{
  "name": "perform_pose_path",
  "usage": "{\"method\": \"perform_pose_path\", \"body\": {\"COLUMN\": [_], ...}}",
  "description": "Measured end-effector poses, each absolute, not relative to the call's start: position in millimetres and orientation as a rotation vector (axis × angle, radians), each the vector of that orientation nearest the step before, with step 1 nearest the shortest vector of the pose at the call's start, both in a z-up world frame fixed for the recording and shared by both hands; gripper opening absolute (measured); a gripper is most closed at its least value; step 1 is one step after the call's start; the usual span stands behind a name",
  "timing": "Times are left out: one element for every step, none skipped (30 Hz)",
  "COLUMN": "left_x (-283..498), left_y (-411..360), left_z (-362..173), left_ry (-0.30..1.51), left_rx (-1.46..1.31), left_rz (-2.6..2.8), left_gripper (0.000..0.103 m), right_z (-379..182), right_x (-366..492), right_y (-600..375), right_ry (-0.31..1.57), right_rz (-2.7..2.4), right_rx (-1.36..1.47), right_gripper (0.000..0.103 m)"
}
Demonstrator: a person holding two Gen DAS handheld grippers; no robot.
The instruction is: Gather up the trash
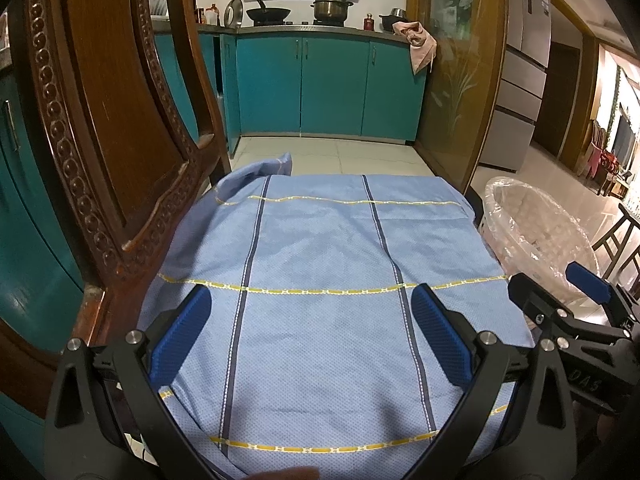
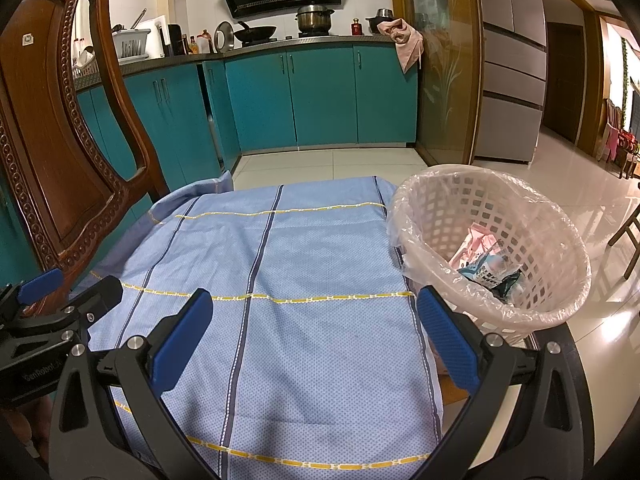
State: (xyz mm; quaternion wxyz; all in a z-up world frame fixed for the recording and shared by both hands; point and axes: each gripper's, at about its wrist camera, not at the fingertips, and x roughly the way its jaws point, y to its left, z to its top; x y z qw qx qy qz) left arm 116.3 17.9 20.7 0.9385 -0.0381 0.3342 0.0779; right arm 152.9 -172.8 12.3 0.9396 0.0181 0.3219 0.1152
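Both of your claws stand wide and empty. Your left gripper (image 1: 310, 320) hangs over the blue striped cloth (image 1: 320, 280), and your right gripper (image 2: 314, 322) hangs over the same cloth, with the lined basket (image 2: 560, 240) at about two o'clock from it, just beside the cloth's right edge.

The trash now sits inside that basket: a pink wrapper (image 2: 474, 246) toward the back, and a blue-printed packet (image 2: 490, 274) lying against it toward the front. No loose scrap shows on the cloth in either view, so the collecting looks nearly or wholly done, though the fisheye edges hide some of the surroundings.

If you need to move those pieces again, expect them to be very light, thin and crinkly, and probably slick on the printed faces. Pinch a folded or bunched edge, not a flat face, so the pads bite. The clear liner (image 2: 436, 280) draped over the rim is soft film and will likely snag or lift with a careless grab; stay off it. The wooden chair (image 2: 52, 152) stands at ten o'clock, clear of your reach.
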Motion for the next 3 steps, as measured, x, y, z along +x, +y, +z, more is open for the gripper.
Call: {"method": "perform_pose_path", "body": {"left_x": [116.5,116.8,117.2], "left_y": [18.2,18.8,19.3], "left_z": [20.7,20.7,20.5], "left_ry": [0.684,0.685,0.685], "left_rx": [-0.078,-0.079,-0.08], "left_rz": [0.16,0.162,0.161], "left_gripper": [0.1,0.1,0.1], "right_z": [12.4,12.3,12.4], "right_x": [153.3,152.9,153.2], "right_y": [-172.7,-172.7,-172.7], "right_ry": [0.657,0.657,0.657], "right_rz": [0.236,0.236,0.236], "right_rx": [0.036,0.037,0.037], "right_gripper": [0.1,0.1,0.1]}}
